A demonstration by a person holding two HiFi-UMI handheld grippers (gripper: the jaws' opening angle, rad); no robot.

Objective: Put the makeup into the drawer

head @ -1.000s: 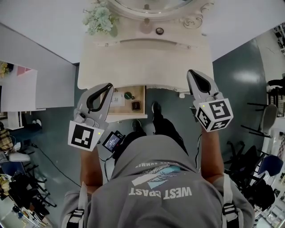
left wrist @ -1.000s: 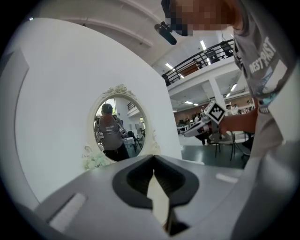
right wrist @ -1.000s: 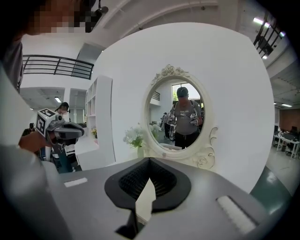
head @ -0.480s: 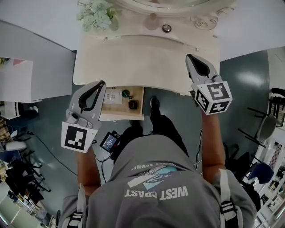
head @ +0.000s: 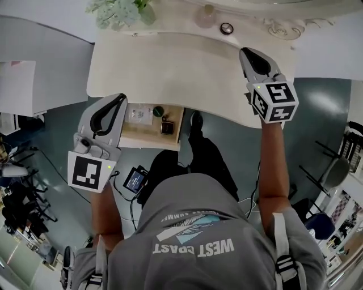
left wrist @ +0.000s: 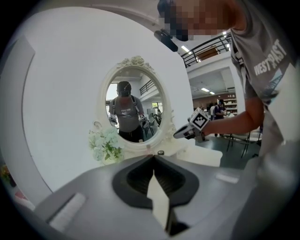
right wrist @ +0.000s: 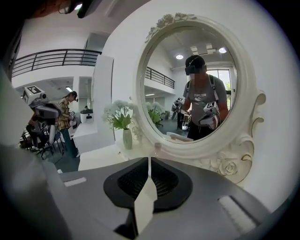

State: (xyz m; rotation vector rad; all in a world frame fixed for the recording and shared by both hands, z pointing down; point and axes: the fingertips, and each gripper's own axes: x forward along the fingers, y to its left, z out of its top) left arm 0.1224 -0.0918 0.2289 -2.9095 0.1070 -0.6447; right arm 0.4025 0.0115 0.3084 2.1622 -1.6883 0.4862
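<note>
Cream-white and curved along its front, the dressing bench [head: 170, 62] lies below the person in the head view, its ornate oval mirror [right wrist: 197, 84] filling most of the right gripper view. A shallow wooden drawer [head: 148, 140] stands pulled out under the bench's left part. Makeup already lies inside it: a flat white packet [head: 139, 114] at the left, a small round green piece [head: 158, 111] just beside it, and a small dark square compact [head: 167, 127] nearer the drawer's front right corner.

On the bench top, close to the mirror's base, sit a small round dark-rimmed pot [head: 227, 28] and a pale rounded jar [head: 207, 16], with a bunch of pale flowers [head: 113, 8] at the left rear corner.

The left gripper [head: 122, 97] hangs over the drawer's left edge, pointing toward the bench; its jaws are pressed together with nothing between them. The right gripper [head: 245, 52] is over the right end of the bench top, well apart from the drawer. Its jaws are all but together, having just been parting by a trace, and nothing sits between them. Neither gripper touches the makeup.
</note>
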